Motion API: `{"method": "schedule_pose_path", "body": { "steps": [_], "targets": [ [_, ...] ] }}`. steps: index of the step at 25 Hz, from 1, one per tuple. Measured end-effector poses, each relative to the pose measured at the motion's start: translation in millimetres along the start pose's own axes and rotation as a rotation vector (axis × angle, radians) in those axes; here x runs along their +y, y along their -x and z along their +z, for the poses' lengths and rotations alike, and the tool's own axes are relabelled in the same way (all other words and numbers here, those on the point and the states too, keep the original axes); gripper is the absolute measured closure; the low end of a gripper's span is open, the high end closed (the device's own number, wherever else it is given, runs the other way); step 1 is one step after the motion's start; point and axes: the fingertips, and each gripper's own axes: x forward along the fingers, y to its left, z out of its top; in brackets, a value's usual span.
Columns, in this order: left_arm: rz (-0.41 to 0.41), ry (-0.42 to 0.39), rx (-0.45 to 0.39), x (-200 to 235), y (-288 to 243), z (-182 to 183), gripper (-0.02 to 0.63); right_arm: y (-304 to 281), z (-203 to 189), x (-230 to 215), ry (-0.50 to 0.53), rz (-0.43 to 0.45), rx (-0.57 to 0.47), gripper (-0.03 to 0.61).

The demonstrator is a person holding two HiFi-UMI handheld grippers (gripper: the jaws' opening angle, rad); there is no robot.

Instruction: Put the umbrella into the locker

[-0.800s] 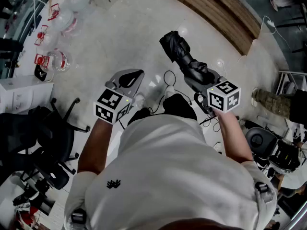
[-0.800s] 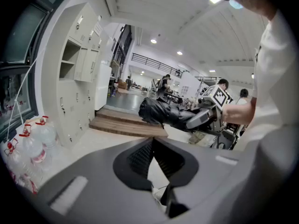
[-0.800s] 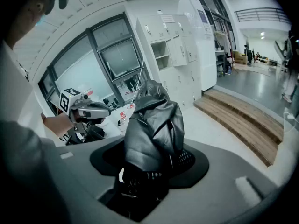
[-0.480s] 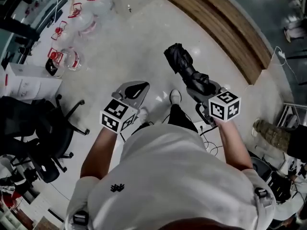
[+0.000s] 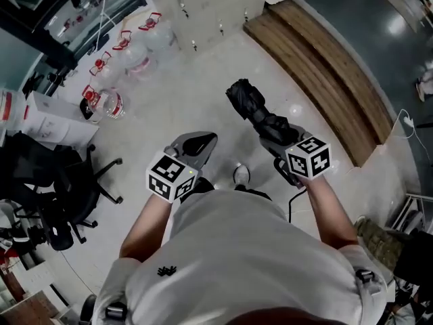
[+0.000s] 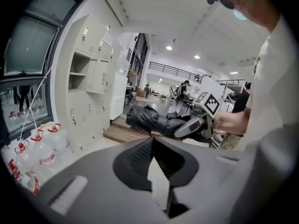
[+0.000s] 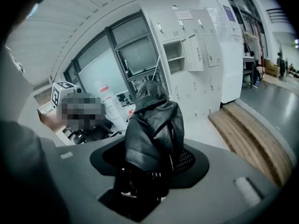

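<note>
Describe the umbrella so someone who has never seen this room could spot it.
Start at the pale floor between the long wooden step and the clear water jugs. The person standing there holds out two grey claws; the umbrella is the folded black bundle of crinkled fabric gripped in the right claw. The left claw beside it is shut on nothing.

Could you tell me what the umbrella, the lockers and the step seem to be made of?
Umbrella: black fabric, probably nylon; soft folds, slight sheen. Lockers: likely painted metal; flat pale doors. Step: wood, by its brown planks.
</note>
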Motion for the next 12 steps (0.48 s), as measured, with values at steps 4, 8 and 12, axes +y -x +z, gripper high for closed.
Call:
{"method": "schedule_pose_path", "body": {
  "steps": [4, 8, 12],
  "targets": [
    [0.013, 0.007, -0.015, -7.8, -31.3, 22.1, 0.557, -5.6, 22.1, -39.3, 0.018, 0.015, -0.014, 0.334],
    [0.012, 0.002, -0.016, 6.0, -51.8, 38.1, 0.557, -22.5, 53.0, -63.2, 0.01, 0.048, -0.033, 0.334],
    [0.012, 0.024, -0.049, 40.0, -67.0, 55.3, 0.557, -48.1, 92.7, -90.9, 0.03, 0.039, -0.041, 0.334]
  ]
}}
